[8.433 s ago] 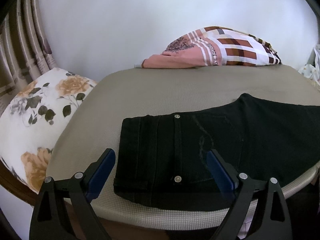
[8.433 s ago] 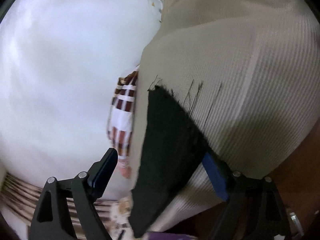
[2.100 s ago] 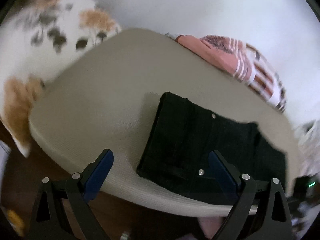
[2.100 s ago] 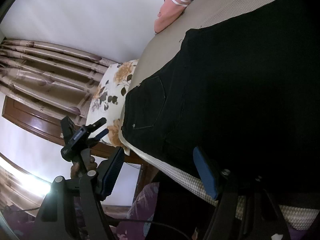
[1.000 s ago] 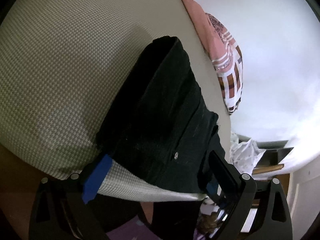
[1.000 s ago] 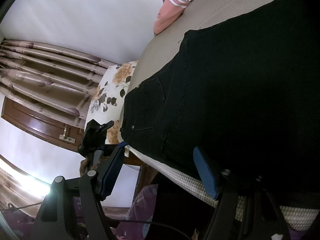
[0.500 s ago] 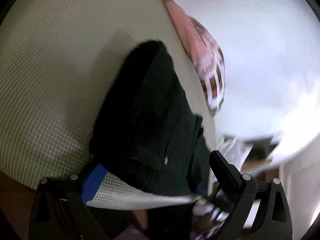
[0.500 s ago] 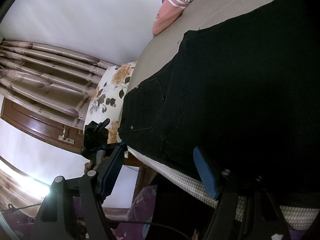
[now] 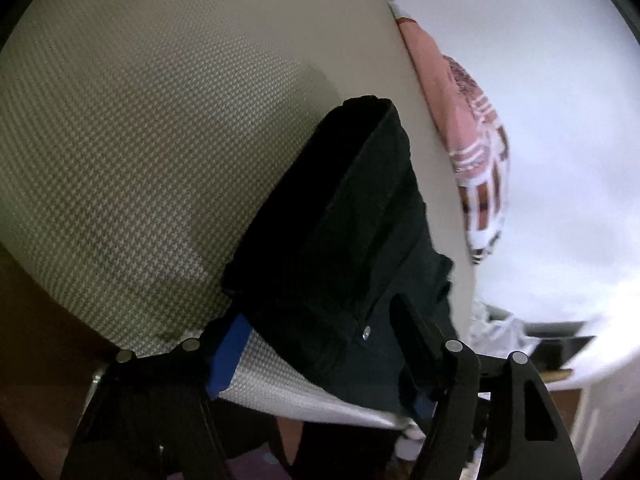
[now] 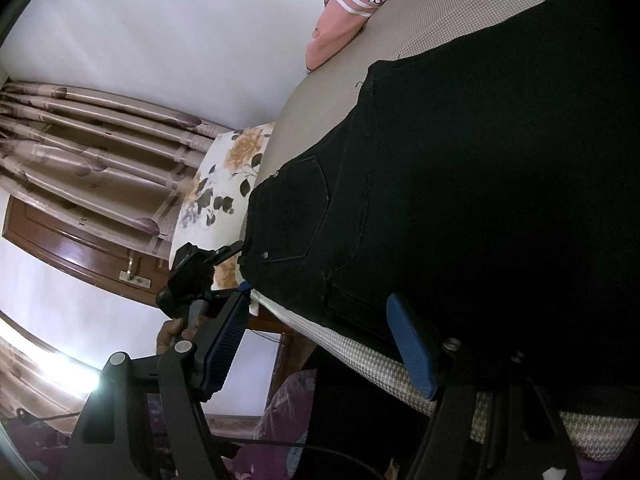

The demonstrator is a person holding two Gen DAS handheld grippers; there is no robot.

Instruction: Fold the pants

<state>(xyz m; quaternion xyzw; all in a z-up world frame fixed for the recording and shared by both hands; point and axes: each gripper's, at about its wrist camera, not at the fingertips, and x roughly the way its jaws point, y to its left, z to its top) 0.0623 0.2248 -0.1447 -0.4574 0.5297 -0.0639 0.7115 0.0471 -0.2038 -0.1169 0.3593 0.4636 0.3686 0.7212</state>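
Black pants point(image 9: 344, 236) lie folded lengthwise on a beige woven table point(image 9: 132, 128), waistband end at the near edge. My left gripper point(image 9: 320, 344) is open, its jaws straddling the near waistband corner, one finger under the table edge side, one over the fabric. In the right wrist view the pants point(image 10: 460, 168) fill the right half, back pocket showing. My right gripper point(image 10: 320, 344) is open at the table's front edge point(image 10: 360, 344), its right finger against the pants. The left gripper point(image 10: 208, 268) shows there at the waistband corner.
A pink striped garment point(image 9: 476, 152) lies at the table's far side, also in the right wrist view point(image 10: 352, 4). A floral cushion point(image 10: 216, 192) sits beyond the table's left end, by curtains point(image 10: 92, 140) and a wooden door. White wall behind.
My left gripper has swung around to the table's left end and closed in on the waistband corner, jaws narrowing around it. My right gripper has stayed still at the front edge.
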